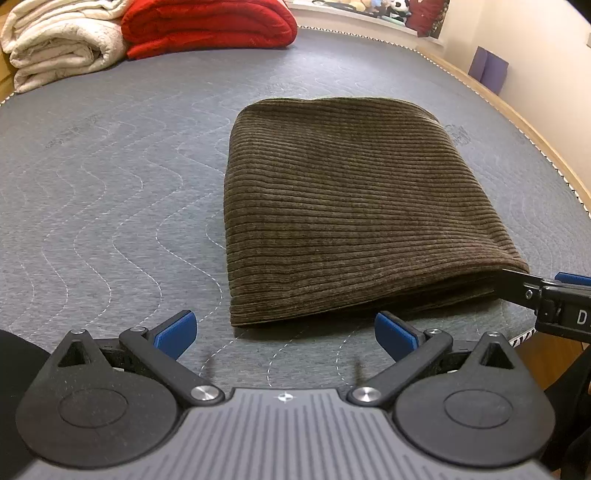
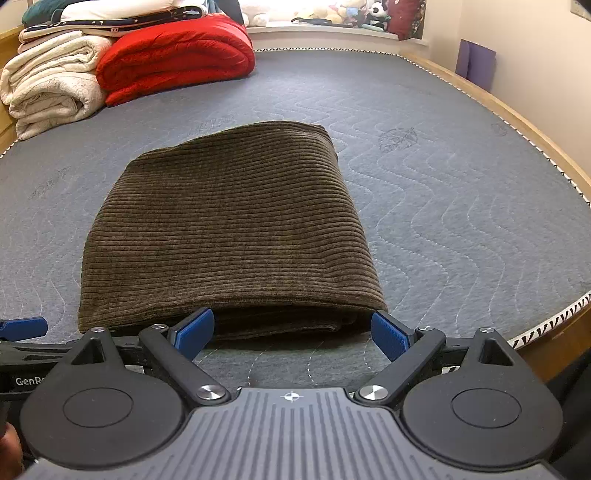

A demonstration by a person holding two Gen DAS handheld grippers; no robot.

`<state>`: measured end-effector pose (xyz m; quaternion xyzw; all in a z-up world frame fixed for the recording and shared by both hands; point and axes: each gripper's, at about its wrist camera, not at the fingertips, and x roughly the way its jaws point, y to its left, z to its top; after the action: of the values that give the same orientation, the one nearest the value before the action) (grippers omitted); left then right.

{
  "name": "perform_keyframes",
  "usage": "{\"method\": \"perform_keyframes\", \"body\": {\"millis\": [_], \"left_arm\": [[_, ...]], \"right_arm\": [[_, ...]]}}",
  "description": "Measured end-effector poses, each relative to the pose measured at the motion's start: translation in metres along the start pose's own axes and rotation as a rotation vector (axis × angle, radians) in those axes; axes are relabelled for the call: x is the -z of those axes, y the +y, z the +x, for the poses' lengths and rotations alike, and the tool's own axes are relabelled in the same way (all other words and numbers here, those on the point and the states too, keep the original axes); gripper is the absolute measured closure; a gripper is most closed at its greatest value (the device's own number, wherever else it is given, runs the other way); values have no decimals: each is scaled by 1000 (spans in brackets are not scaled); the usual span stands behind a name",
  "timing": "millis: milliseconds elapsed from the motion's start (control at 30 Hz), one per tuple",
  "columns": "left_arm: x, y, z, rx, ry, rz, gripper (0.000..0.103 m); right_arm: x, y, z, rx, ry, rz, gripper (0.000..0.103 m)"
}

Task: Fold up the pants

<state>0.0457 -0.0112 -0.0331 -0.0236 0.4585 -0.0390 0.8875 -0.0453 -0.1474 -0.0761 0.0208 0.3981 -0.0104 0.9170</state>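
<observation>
The brown corduroy pants (image 1: 343, 206) lie folded into a compact stacked rectangle on the grey quilted mattress (image 1: 110, 184). My left gripper (image 1: 286, 334) is open and empty, just short of the stack's near left corner. My right gripper (image 2: 291, 332) is open and empty, its blue pads either side of the near edge of the pants (image 2: 229, 229), where the folded layers show. The right gripper also shows at the right edge of the left wrist view (image 1: 546, 295), beside the stack's near right corner.
A cream blanket (image 2: 51, 81) and a red quilt (image 2: 173, 55) are stacked at the far left of the mattress. The wooden bed frame (image 2: 524, 122) runs along the right side. A windowsill with soft toys (image 2: 332, 14) lies beyond the far end.
</observation>
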Motion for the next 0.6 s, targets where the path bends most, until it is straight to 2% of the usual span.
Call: {"method": "perform_keyframes", "body": {"millis": [600], "left_arm": [[1,1,1,2,-1,2,0]], "right_arm": [[0,-3,0,-6,-4,-5,10]]}}
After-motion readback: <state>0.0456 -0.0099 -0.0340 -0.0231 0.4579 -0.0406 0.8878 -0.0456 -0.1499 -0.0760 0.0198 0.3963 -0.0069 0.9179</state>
